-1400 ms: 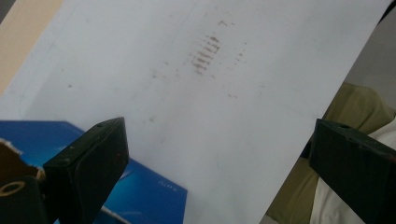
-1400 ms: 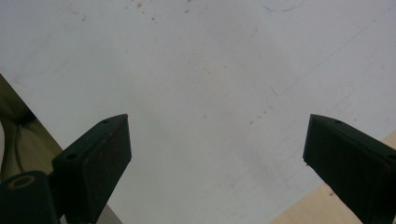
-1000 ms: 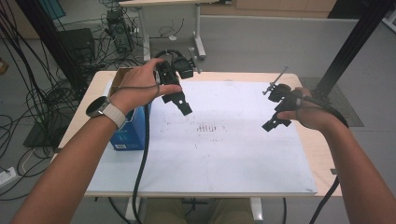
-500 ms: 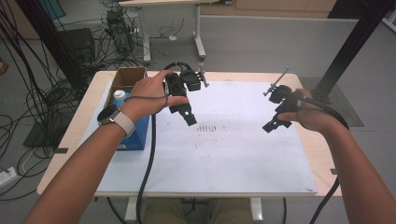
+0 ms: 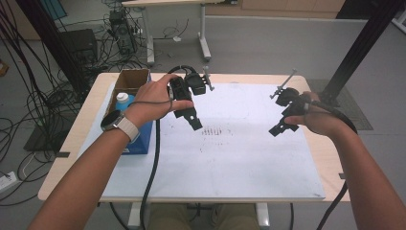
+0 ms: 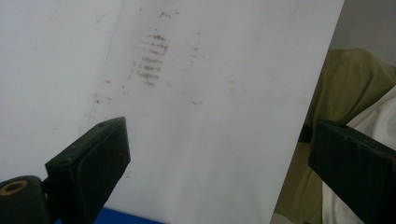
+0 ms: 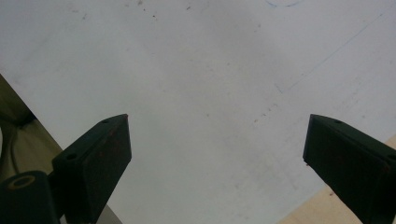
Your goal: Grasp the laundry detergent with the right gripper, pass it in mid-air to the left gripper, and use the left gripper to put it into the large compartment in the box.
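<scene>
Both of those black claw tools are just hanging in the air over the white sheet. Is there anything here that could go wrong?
Possibly. The cable from the left gripper hangs across the white sheet beside the blue box; a swing of that arm might drag the sheet or nudge the box. The bottle stands close behind that hand, so pulling back could tip it. The right gripper, jaws open, hovers near the table's right edge.

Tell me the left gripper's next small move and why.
Probably swing the left gripper left toward the bottle in the cardboard box. Its jaws stand wide open and empty over the white sheet, and the bottle is the nearest thing to grasp.
</scene>
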